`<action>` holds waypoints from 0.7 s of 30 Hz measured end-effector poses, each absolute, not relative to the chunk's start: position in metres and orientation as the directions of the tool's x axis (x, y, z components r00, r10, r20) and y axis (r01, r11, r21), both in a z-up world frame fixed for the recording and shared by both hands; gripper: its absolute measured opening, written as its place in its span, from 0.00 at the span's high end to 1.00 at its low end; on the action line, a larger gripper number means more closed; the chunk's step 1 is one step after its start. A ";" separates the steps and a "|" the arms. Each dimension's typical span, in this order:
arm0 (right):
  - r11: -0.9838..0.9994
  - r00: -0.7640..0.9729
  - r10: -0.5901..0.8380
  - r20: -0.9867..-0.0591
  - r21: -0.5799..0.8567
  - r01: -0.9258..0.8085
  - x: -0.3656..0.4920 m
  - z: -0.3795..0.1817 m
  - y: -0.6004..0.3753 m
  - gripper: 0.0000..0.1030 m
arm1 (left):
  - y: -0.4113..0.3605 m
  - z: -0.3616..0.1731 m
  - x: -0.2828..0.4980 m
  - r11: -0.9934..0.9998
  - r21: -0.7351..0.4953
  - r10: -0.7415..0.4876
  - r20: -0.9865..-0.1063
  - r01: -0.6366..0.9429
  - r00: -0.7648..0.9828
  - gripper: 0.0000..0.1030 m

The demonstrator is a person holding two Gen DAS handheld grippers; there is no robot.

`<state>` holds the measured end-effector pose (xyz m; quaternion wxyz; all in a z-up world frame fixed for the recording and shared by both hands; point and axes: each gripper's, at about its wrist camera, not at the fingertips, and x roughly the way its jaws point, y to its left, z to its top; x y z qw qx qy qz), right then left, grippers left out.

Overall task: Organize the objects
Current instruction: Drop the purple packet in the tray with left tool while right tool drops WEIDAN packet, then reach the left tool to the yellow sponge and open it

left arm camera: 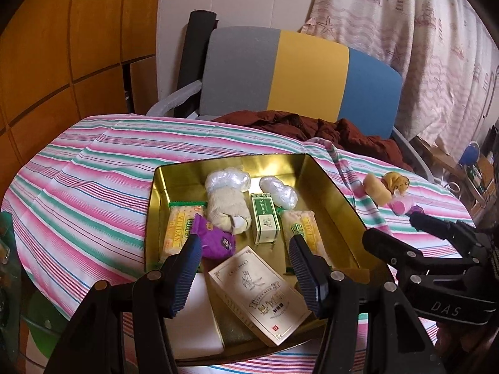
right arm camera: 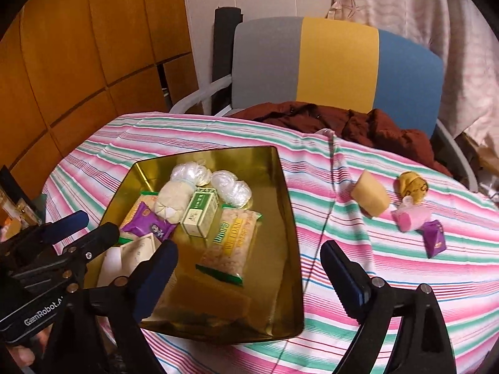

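Observation:
A gold tin tray sits on the striped tablecloth. It holds two cracker packs, a purple packet, a green box, a beige box, a cream cloth bundle and clear plastic wads. My left gripper hovers open over the tray's near end, above the beige box. My right gripper is open and empty at the tray's right edge. Right of the tray lie a yellow sponge, a yellow plush, a pink item and a second purple packet.
Behind the round table stands a grey, yellow and blue chair with a dark red jacket draped over the seat and the table's far edge. Wooden panels fill the left, and a curtain hangs at the right.

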<state>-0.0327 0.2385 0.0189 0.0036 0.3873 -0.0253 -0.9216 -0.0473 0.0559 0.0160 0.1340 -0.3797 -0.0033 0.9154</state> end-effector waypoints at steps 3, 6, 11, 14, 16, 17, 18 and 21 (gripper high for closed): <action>-0.999 -0.704 -0.001 -0.711 0.025 -0.024 -0.030 0.019 0.240 0.04 | 0.059 0.015 -0.046 -0.963 -0.101 0.248 -0.699 -0.250 -0.671 0.43; -0.999 -0.705 0.016 -0.710 0.012 -0.034 -0.029 0.019 0.243 0.02 | 0.063 0.013 -0.044 -0.961 -0.093 0.250 -0.703 -0.262 -0.666 0.43; -0.998 -0.699 0.033 -0.714 0.012 -0.060 -0.028 0.017 0.255 0.01 | 0.071 0.011 -0.043 -0.955 -0.084 0.259 -0.708 -0.286 -0.657 0.43; -0.997 -0.693 0.044 -0.720 0.009 -0.072 -0.029 0.014 0.263 0.00 | 0.076 0.009 -0.042 -0.952 -0.078 0.261 -0.713 -0.297 -0.651 0.43; -0.997 -0.688 0.053 -0.723 0.006 -0.083 -0.029 0.013 0.269 0.00 | 0.079 0.008 -0.042 -0.949 -0.073 0.264 -0.716 -0.307 -0.647 0.43; -0.996 -0.684 0.058 -0.727 0.004 -0.090 -0.029 0.011 0.274 0.00 | 0.081 0.007 -0.042 -0.948 -0.071 0.265 -0.718 -0.311 -0.644 0.43; -0.995 -0.680 0.064 -0.731 0.002 -0.097 -0.029 0.010 0.278 0.00 | 0.083 0.006 -0.042 -0.947 -0.070 0.266 -0.721 -0.315 -0.640 0.43; -0.993 -0.666 0.085 -0.741 -0.007 -0.118 -0.031 0.007 0.293 0.00 | 0.087 0.003 -0.042 -0.941 -0.071 0.277 -0.726 -0.331 -0.630 0.43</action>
